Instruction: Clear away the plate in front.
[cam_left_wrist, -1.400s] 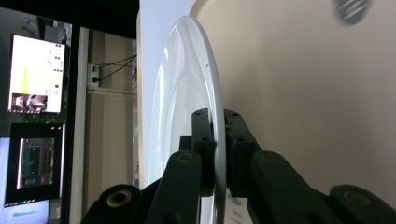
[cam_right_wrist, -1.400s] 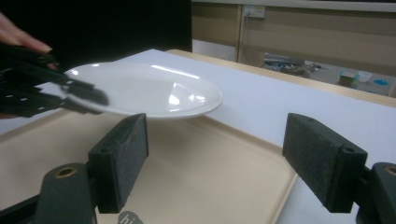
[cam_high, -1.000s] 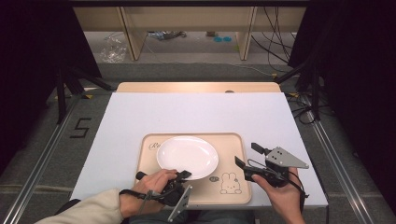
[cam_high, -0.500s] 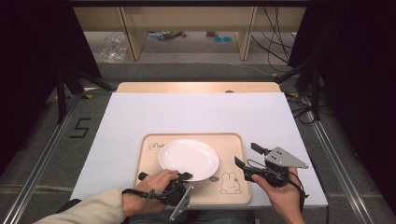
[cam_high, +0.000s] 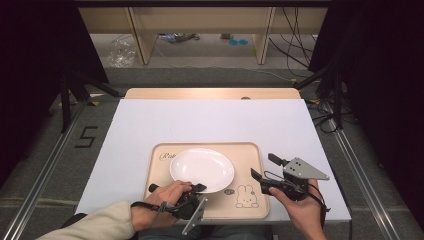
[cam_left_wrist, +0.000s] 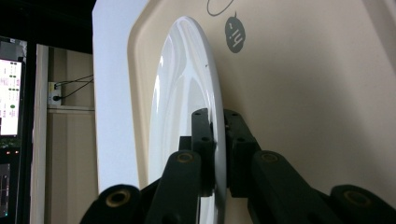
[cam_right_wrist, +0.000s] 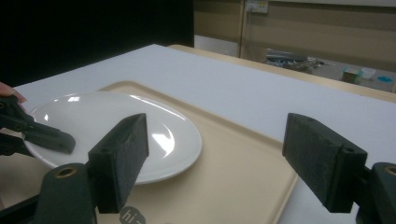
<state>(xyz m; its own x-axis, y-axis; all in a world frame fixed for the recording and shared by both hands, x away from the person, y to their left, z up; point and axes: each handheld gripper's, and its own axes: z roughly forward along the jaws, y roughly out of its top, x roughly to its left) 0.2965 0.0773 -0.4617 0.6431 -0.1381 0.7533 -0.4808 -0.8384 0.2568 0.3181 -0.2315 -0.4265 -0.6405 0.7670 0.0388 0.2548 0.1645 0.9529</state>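
1. Left tongs (cam_high: 197, 189): closed on the near rim of the white plate (cam_high: 202, 170). The left gripper view shows one jaw above the rim and one below, both in contact.
2. Right tongs (cam_high: 262, 169): jaws spread wide and holding nothing. They hover over the right edge of the beige tray (cam_high: 250, 155), just beside the plate and clear of it.
3. Location of the plate: it sits on the tray, left of centre, near the rabbit print (cam_high: 245, 196). The tray rests at the near edge of the white bench (cam_high: 210, 120).
4. Whether the plate's gripped edge is off the tray cannot be told; in the right gripper view it appears about level.
5. Step in hand, as judged: the rim grasp is made and the lift comes next.
6. Next move calls for a firm pinch and a level raise, since a one-sided hold on a smooth rim may let the plate tip or slip. The right tongs are placed to steady the far side if needed.
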